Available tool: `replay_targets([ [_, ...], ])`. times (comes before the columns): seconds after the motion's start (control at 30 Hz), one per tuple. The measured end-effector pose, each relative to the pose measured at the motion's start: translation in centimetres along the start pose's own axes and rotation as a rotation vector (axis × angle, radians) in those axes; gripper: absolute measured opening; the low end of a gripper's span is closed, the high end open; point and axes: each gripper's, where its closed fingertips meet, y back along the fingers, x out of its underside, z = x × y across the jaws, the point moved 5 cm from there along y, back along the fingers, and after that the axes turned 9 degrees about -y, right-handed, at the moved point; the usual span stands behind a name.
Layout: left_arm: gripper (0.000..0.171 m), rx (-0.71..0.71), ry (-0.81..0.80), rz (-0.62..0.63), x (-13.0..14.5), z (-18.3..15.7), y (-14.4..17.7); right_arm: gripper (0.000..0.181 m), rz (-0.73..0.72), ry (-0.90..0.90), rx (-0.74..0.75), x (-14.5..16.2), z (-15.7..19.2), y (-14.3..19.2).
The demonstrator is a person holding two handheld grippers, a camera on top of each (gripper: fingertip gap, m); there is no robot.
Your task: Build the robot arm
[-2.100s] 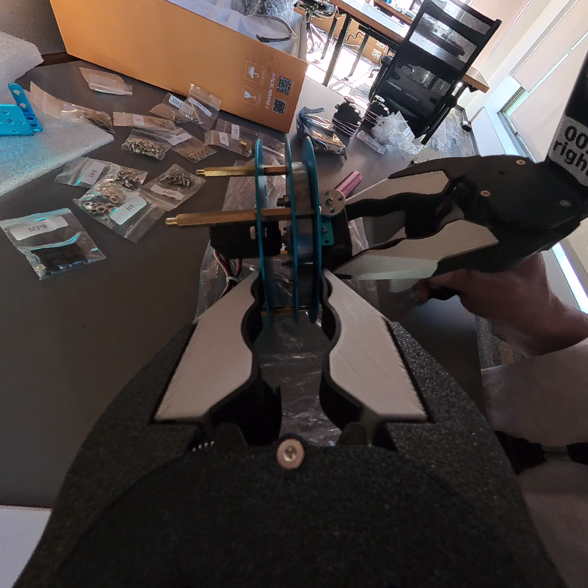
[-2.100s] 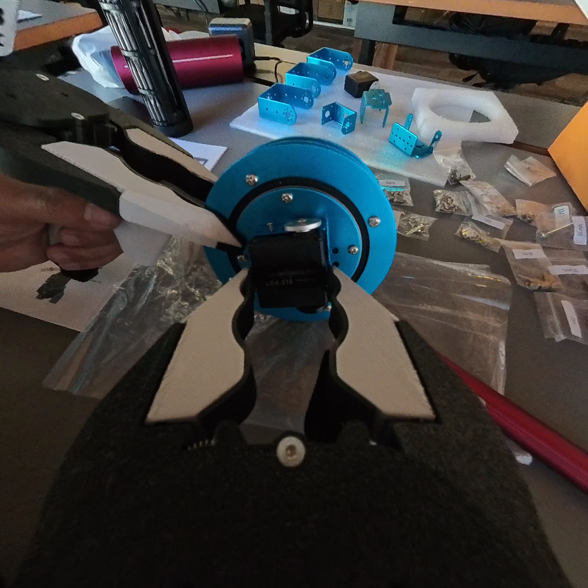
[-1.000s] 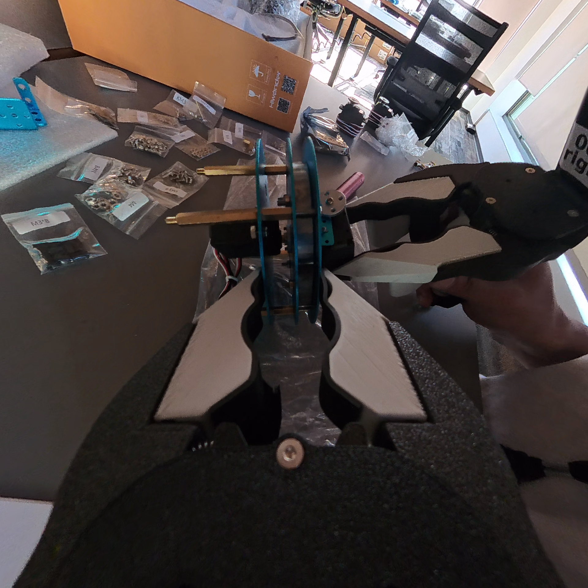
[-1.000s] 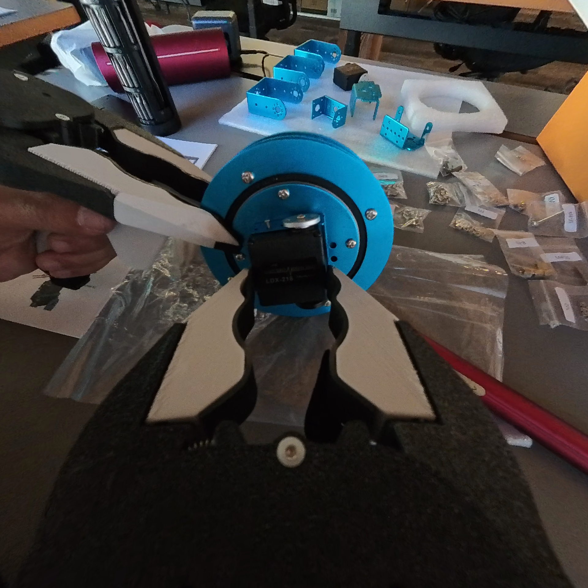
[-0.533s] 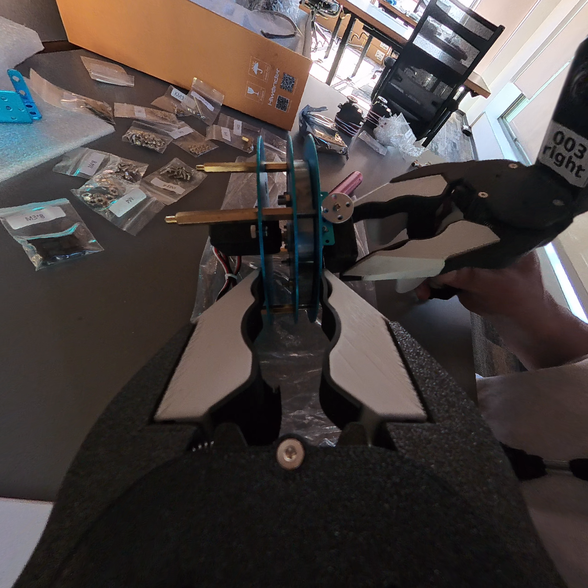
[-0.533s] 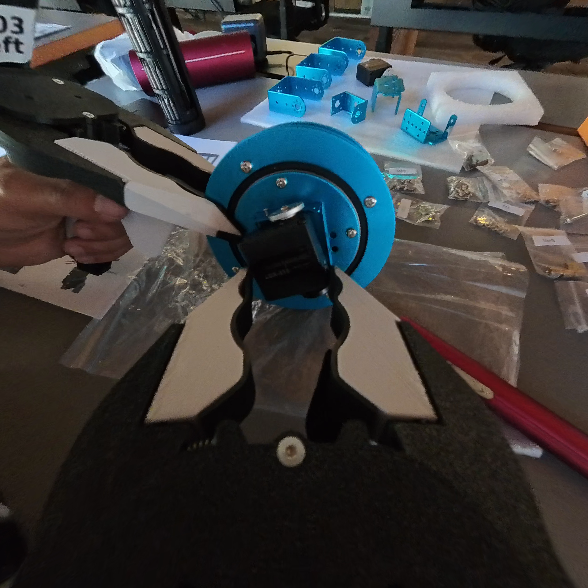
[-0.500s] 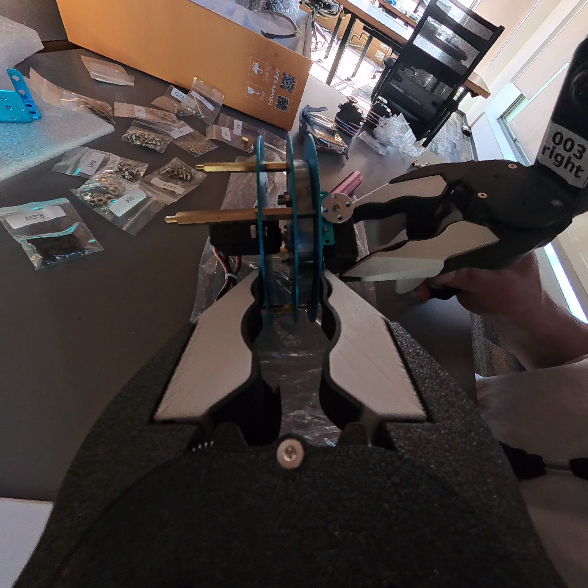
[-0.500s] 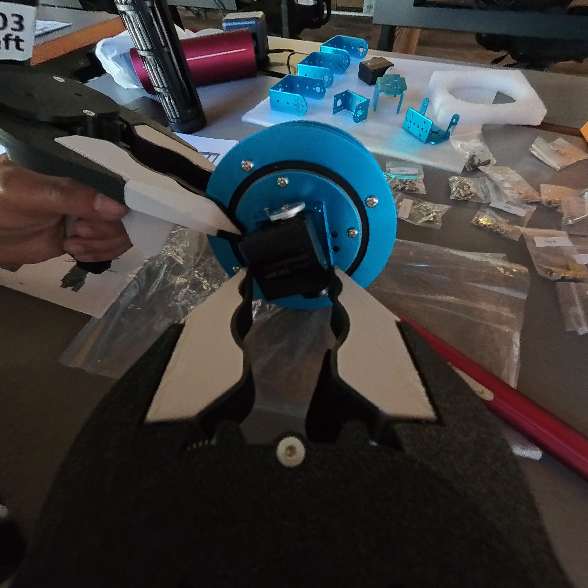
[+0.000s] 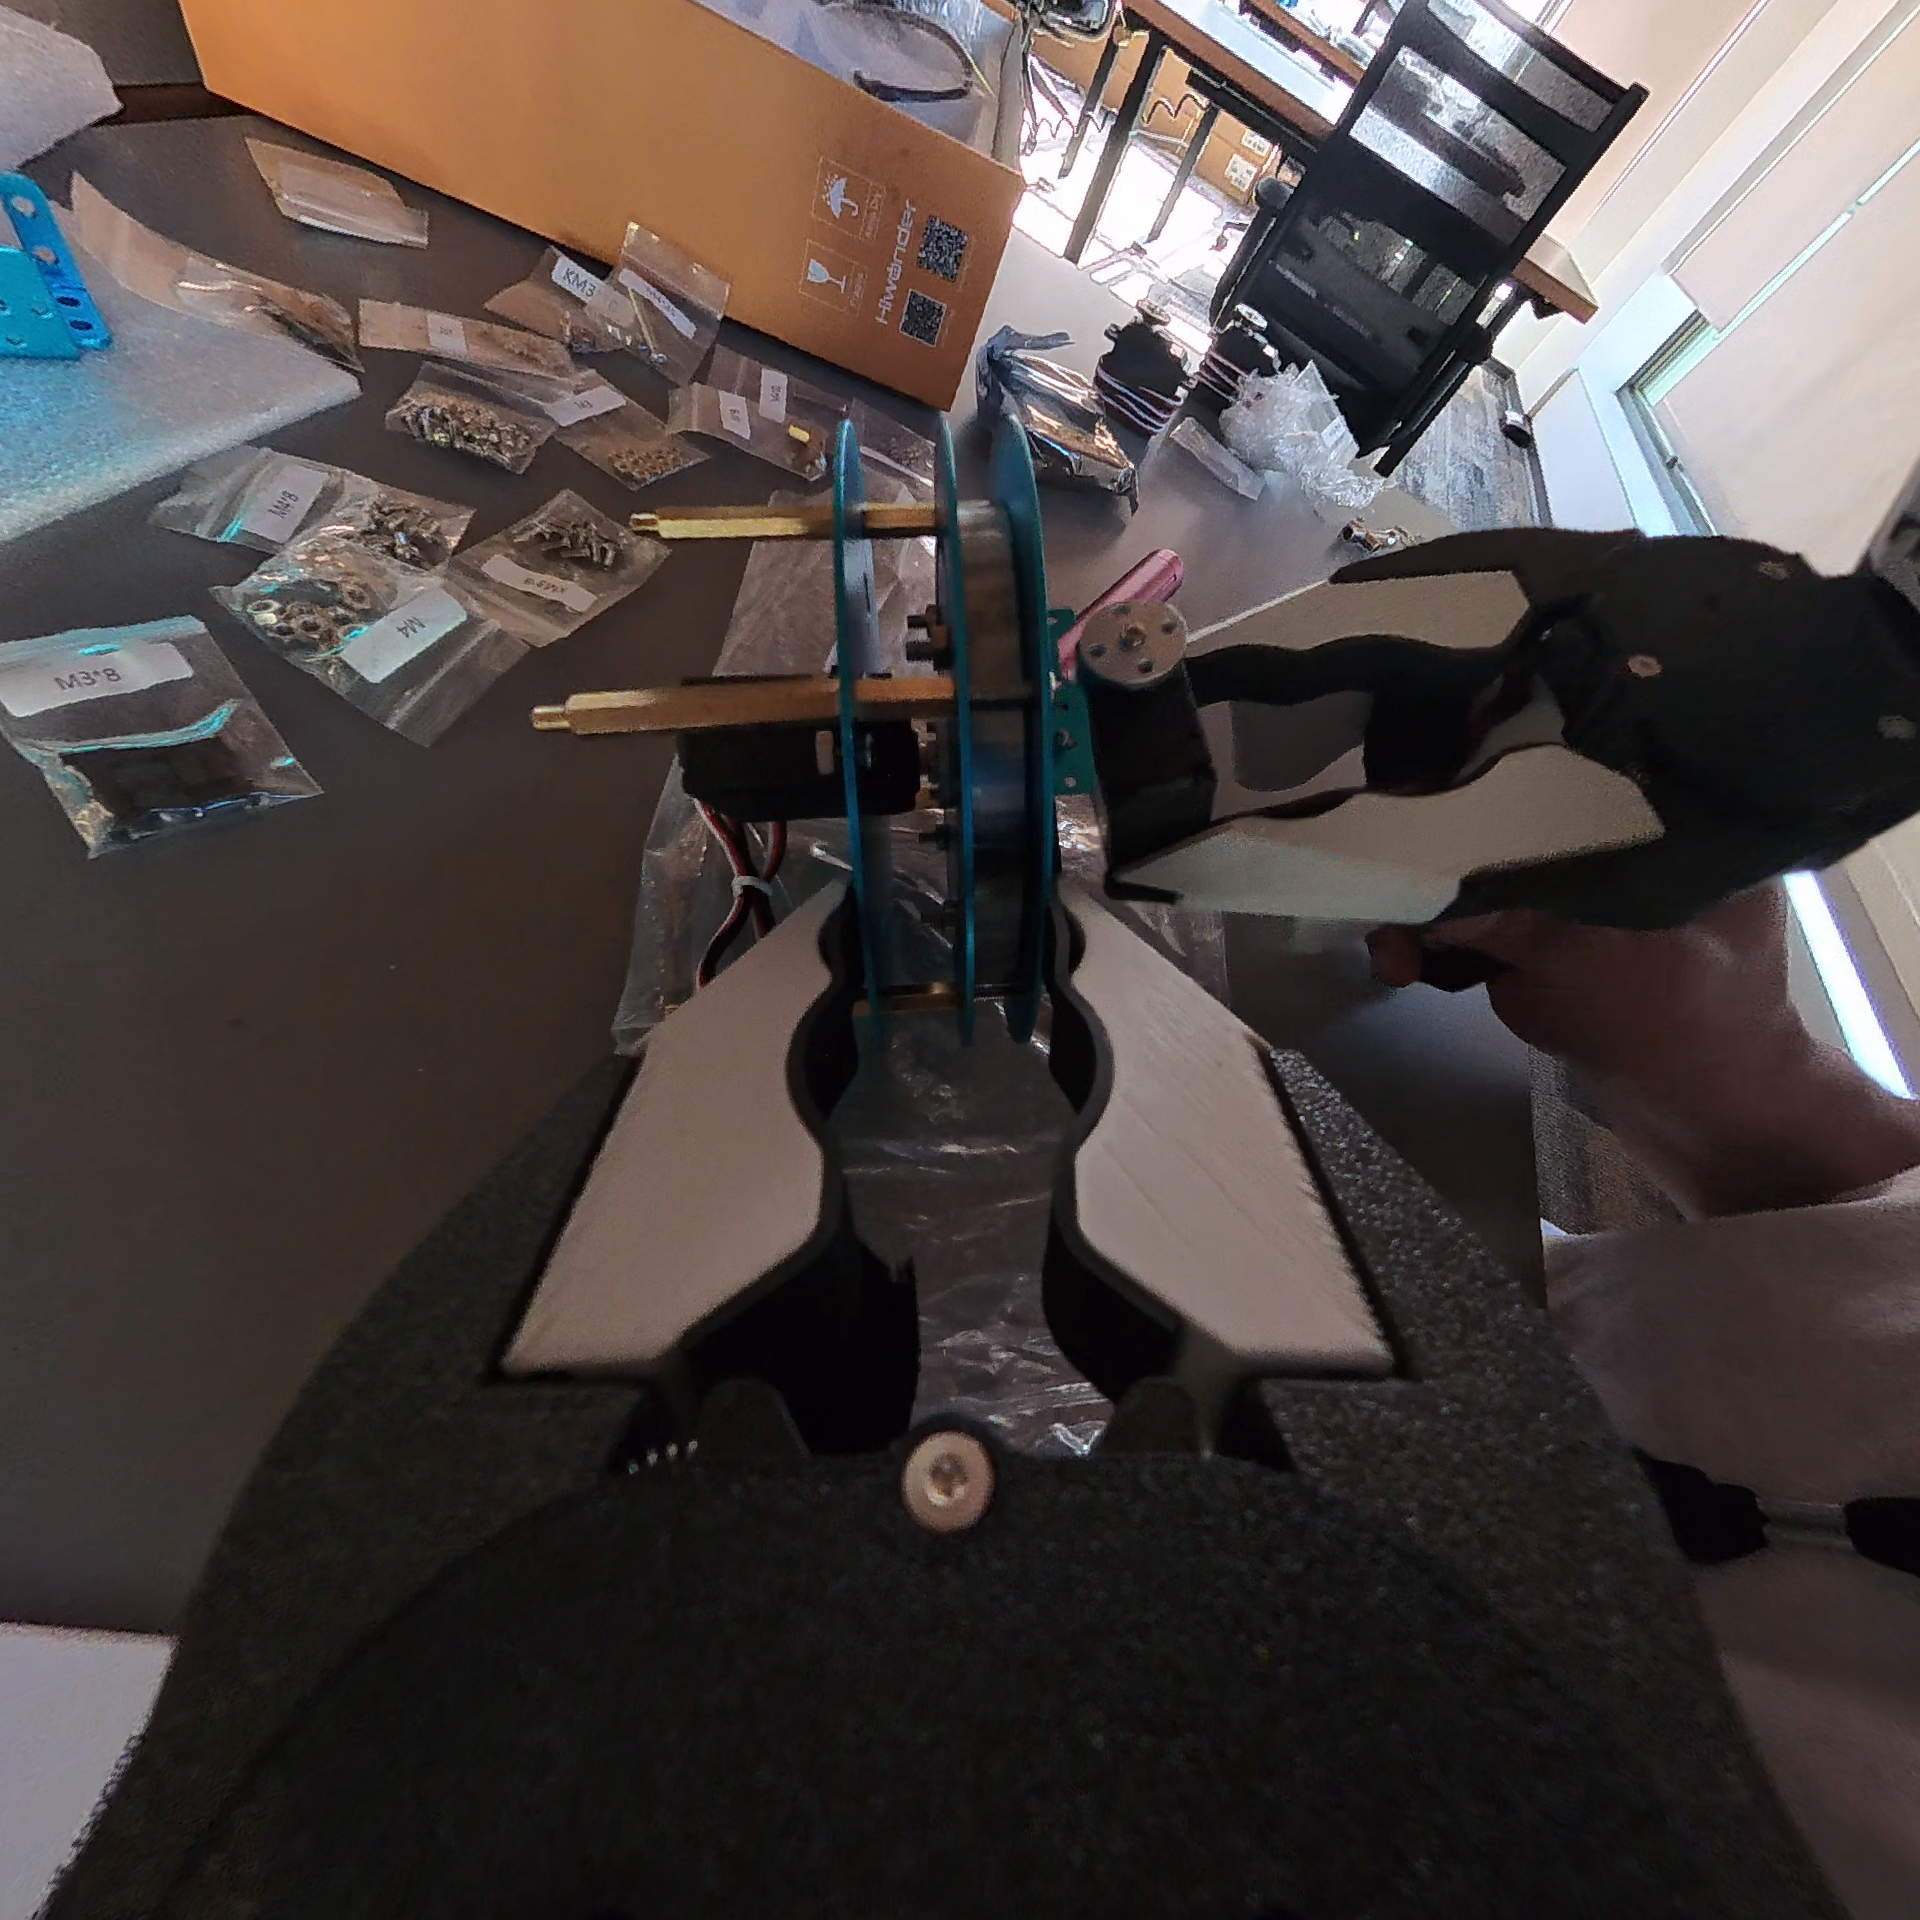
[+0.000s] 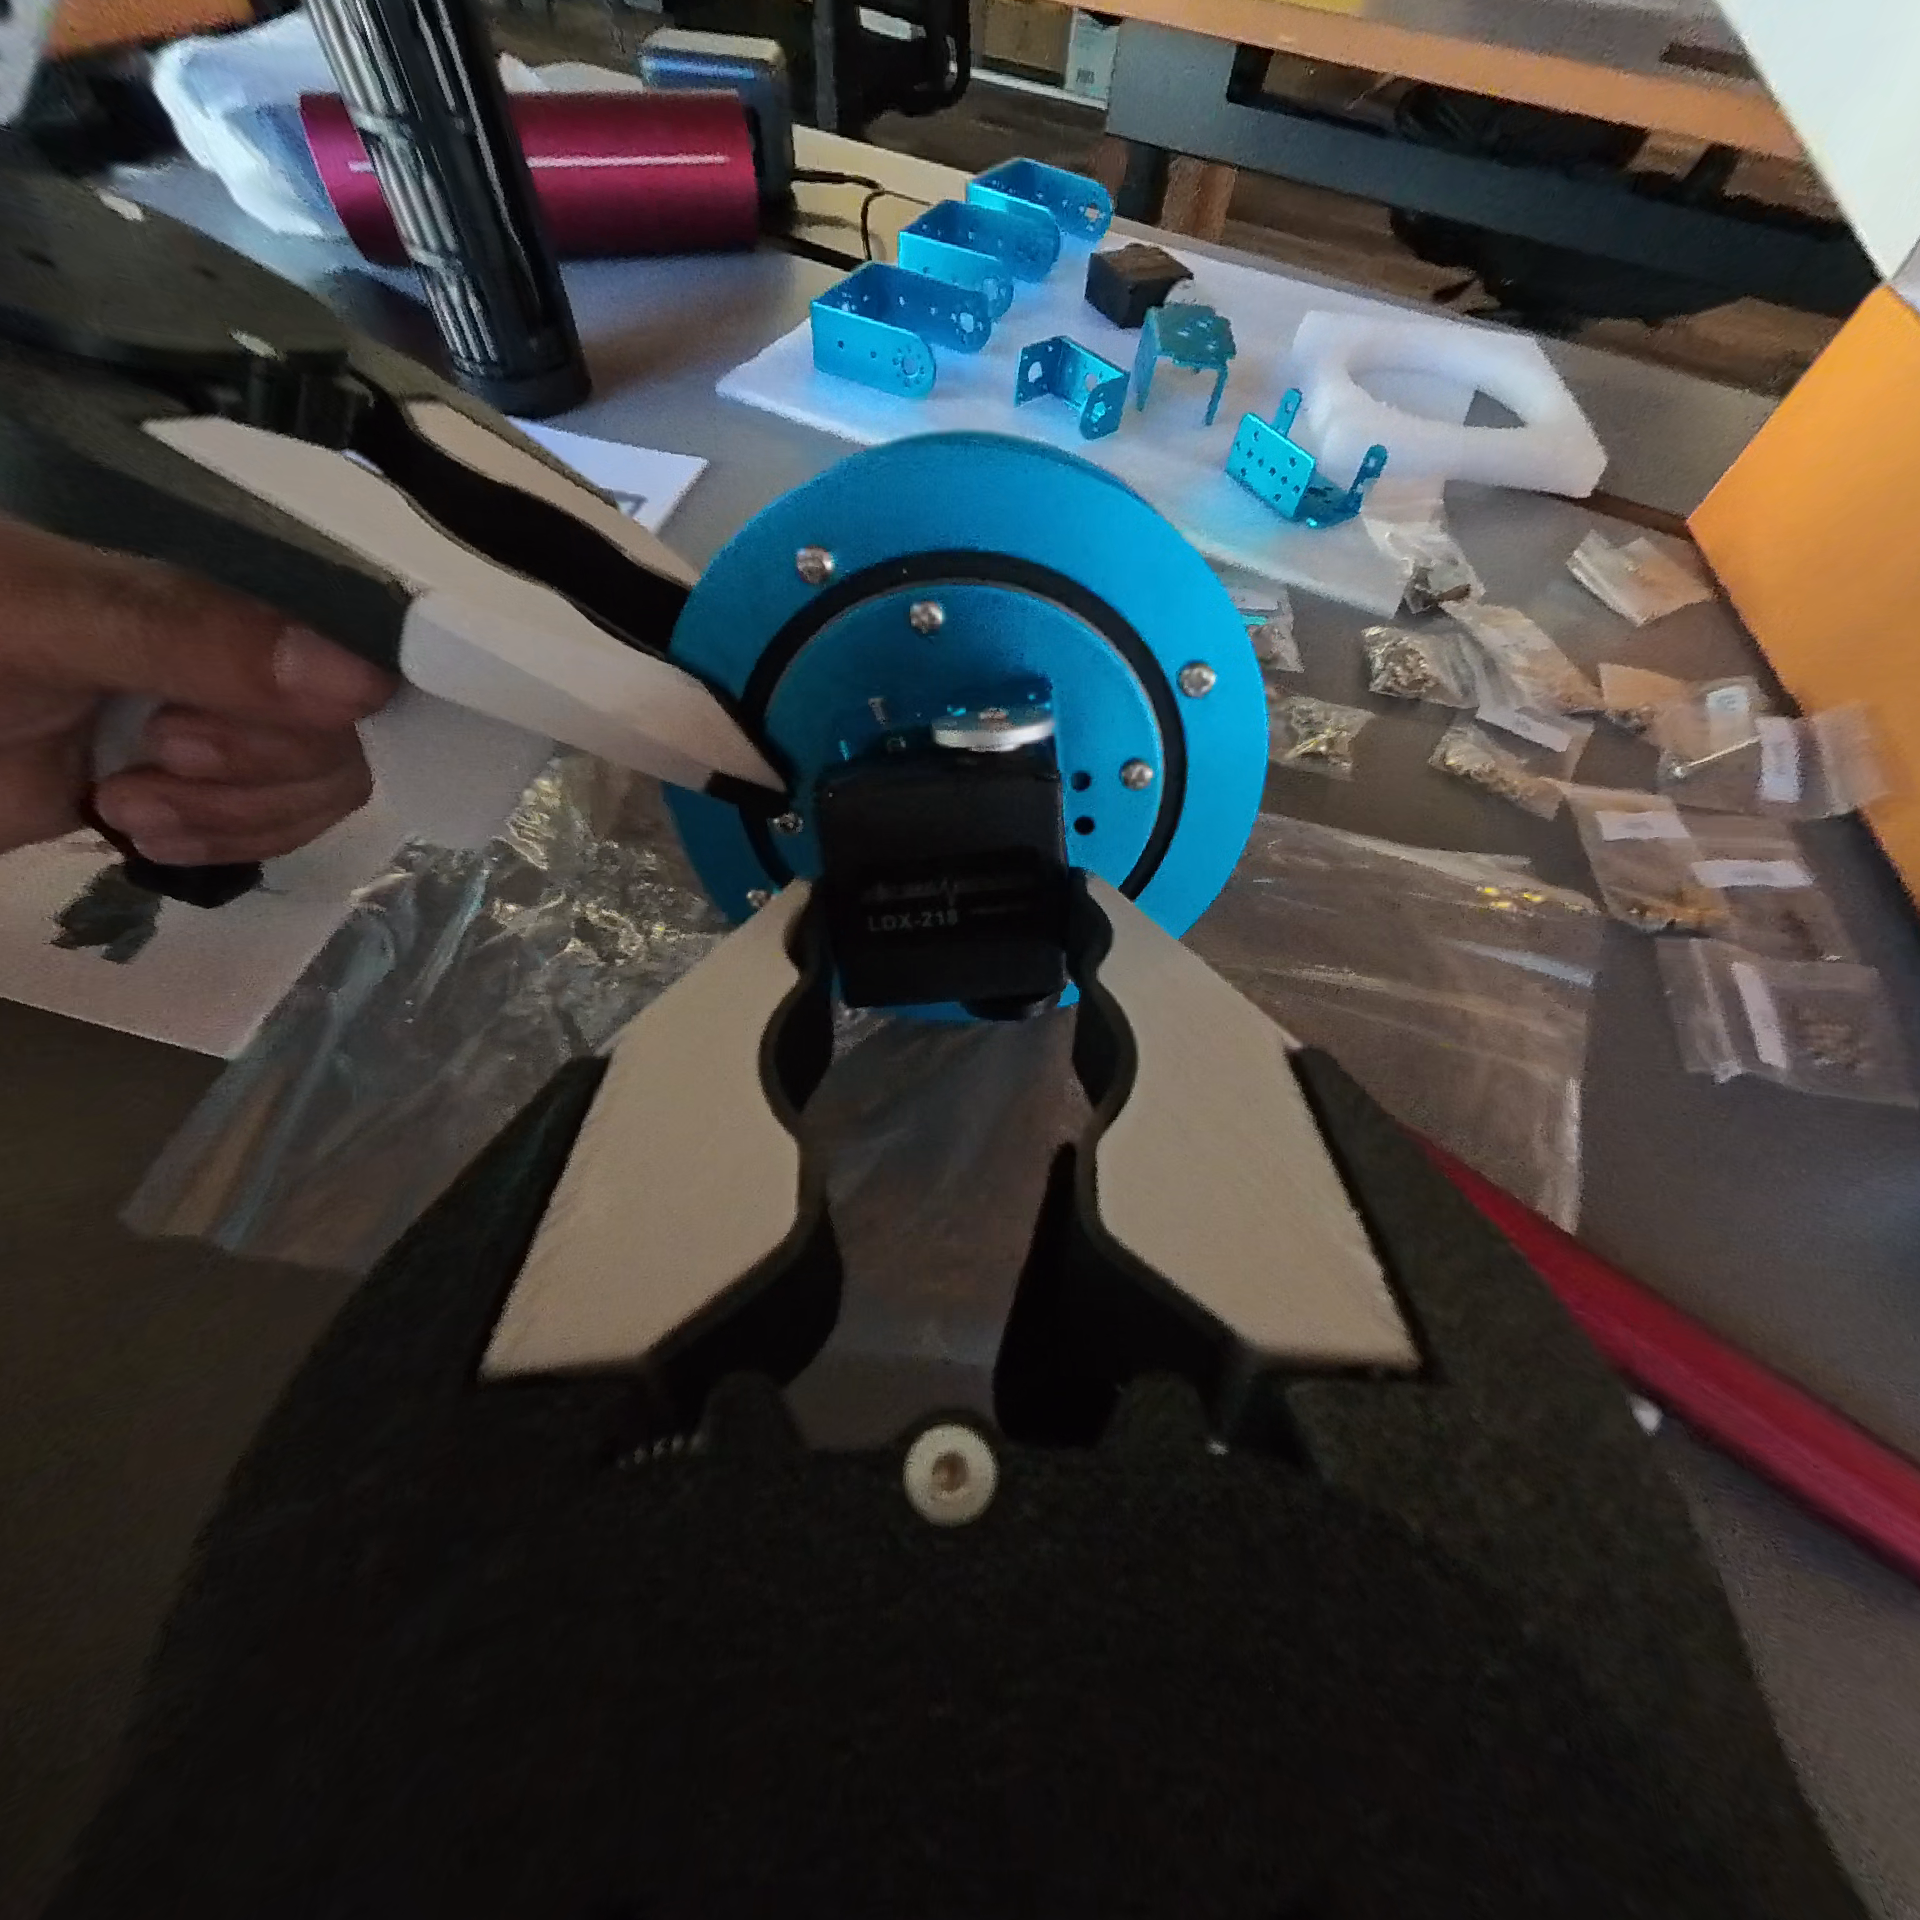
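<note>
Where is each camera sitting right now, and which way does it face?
Left wrist view: on the left gripper, looking edge-on at the blue discs; right gripper and hand show.
Right wrist view: on the right gripper, facing the disc face and servo; left gripper shows.
Both share the assembly and bags.

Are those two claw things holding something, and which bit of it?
Yes, one assembly. The left gripper clamps the blue discs edge-on at their lower rim; the right gripper grips the black servo block by its sides.
</note>
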Motion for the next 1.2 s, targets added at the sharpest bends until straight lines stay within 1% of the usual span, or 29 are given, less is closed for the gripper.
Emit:
replay_targets([
  [0.07,0.032,0.001,0.003,0.001,0.0,0.0,0.0,0.043,-0.029,-0.095,-0.051,-0.1,-0.4,0.4],
  [0.13,0.032,0.001,0.007,0.003,0.1,0.0,0.0,0.043,-0.093,-0.18,-0.11,-0.6,-0.7,0.9],
  [0.2,0.032,0.001,0.008,0.004,0.1,0.0,0.0,0.043,-0.154,-0.217,-0.154,-1.2,-0.9,1.2],
  [0.23,0.032,0.001,0.007,0.004,0.1,0.0,0.0,0.043,-0.172,-0.202,-0.169,-1.5,-0.7,1.2],
  [0.33,0.032,0.0,0.008,0.004,0.1,0.0,-0.1,0.043,-0.143,-0.122,-0.12,-1.3,-0.7,0.6],
  [0.47,0.032,-0.001,0.008,0.004,0.0,0.0,-0.1,0.043,-0.107,-0.069,-0.1,-0.6,-0.1,-0.2],
  [0.57,0.032,-0.001,0.011,0.006,0.1,0.0,0.0,0.043,-0.104,-0.008,-0.052,-0.6,0.0,-0.5],
  [0.67,0.032,0.0,0.016,0.007,0.1,0.0,0.0,0.043,-0.076,0.008,-0.05,-0.2,0.0,-0.8],
  [0.9,0.032,0.0,0.008,0.008,0.0,-0.2,0.0,0.043,-0.067,0.019,-0.058,0.0,0.0,-0.5],
  [1.2,0.032,-0.002,0.007,0.007,0.0,-0.2,-0.1,0.042,-0.069,0.033,-0.029,0.0,-0.3,-0.1],
])
